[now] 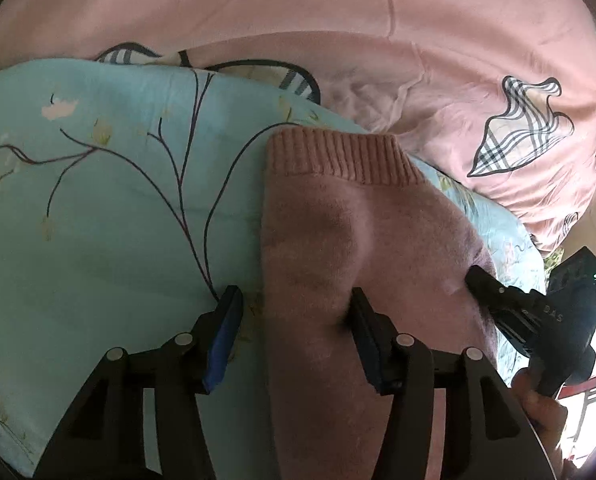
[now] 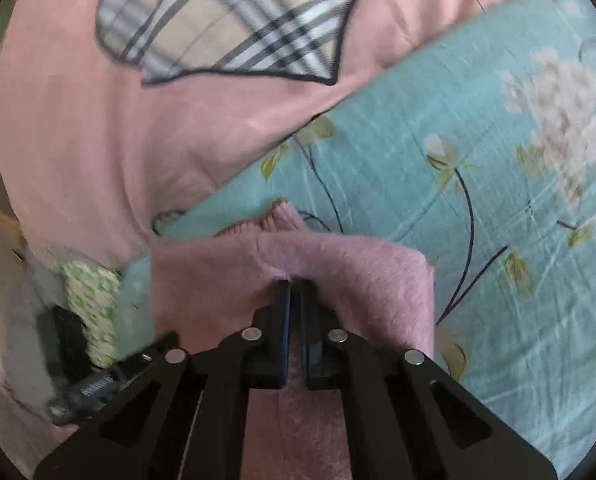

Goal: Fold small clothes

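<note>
A small pink knit garment [image 1: 362,248] with a ribbed hem [image 1: 338,156] lies on a light blue floral sheet [image 1: 110,200]. My left gripper [image 1: 294,304] is open, its jaws wide apart over the garment's left edge; the right finger presses on the fabric. The right gripper also shows in the left wrist view [image 1: 482,276], at the garment's right side. In the right wrist view my right gripper [image 2: 294,284] is shut on a pinched fold of the pink garment [image 2: 350,264], which bunches around its fingers.
A pink quilt [image 1: 298,20] with plaid-filled shapes [image 1: 522,128] lies behind the blue sheet and also fills the right wrist view [image 2: 98,140]. A green-and-white patterned cloth [image 2: 94,304] and a black device [image 2: 98,388] sit at the lower left there.
</note>
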A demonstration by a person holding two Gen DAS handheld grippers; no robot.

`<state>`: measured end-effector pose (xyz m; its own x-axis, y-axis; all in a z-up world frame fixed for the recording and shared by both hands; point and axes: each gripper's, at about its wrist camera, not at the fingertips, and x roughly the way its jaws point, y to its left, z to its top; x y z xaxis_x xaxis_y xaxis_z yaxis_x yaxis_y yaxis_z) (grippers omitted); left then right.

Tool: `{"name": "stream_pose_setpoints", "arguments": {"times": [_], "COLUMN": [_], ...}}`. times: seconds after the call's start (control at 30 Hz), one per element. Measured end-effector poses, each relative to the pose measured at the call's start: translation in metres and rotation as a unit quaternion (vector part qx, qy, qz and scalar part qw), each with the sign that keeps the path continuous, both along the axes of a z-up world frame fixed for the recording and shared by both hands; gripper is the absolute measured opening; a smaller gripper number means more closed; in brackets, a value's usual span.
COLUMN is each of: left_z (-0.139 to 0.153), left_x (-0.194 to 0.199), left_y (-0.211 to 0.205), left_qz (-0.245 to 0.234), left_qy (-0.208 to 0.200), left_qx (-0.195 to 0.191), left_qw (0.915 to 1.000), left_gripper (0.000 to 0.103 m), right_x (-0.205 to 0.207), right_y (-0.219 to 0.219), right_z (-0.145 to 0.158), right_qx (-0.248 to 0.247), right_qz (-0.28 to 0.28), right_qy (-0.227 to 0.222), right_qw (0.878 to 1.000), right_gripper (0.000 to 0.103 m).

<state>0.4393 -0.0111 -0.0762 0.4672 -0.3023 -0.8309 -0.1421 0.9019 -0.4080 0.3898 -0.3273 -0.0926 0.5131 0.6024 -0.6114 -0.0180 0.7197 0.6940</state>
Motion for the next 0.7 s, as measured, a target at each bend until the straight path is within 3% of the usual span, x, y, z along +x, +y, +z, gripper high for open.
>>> {"name": "stream_pose_setpoints", "arguments": {"times": [0.23, 0.37, 0.5, 0.6, 0.7], "left_z": [0.021, 0.021, 0.016, 0.004, -0.013], "left_x": [-0.059, -0.113, -0.154, -0.172, -0.173], "left_y": [0.005, 0.001, -0.016, -0.030, -0.036], "left_qz": [-0.023, -0.038, -0.058, -0.061, -0.073], "left_qy": [-0.003, 0.008, 0.022, 0.042, 0.066], "left_qx": [-0.041, -0.078, -0.112, -0.106, -0.072], "left_qw": [0.9989, 0.9962, 0.9918, 0.9916, 0.9924], "left_gripper": [0.054, 0.054, 0.059, 0.059, 0.063], "right_x": [-0.058, -0.123, -0.169, -0.192, -0.202], "right_y": [-0.018, -0.035, -0.037, -0.035, -0.035], "right_z": [0.039, 0.046, 0.043, 0.036, 0.021], "right_qx": [0.010, -0.001, 0.020, 0.005, -0.028], "right_qz": [0.014, 0.016, 0.011, 0.011, -0.006], "right_qy": [-0.035, -0.033, -0.026, -0.007, 0.020], "right_qw": [0.999, 0.999, 0.999, 1.000, 0.999], "right_gripper": [0.011, 0.025, 0.026, 0.026, 0.026]}}
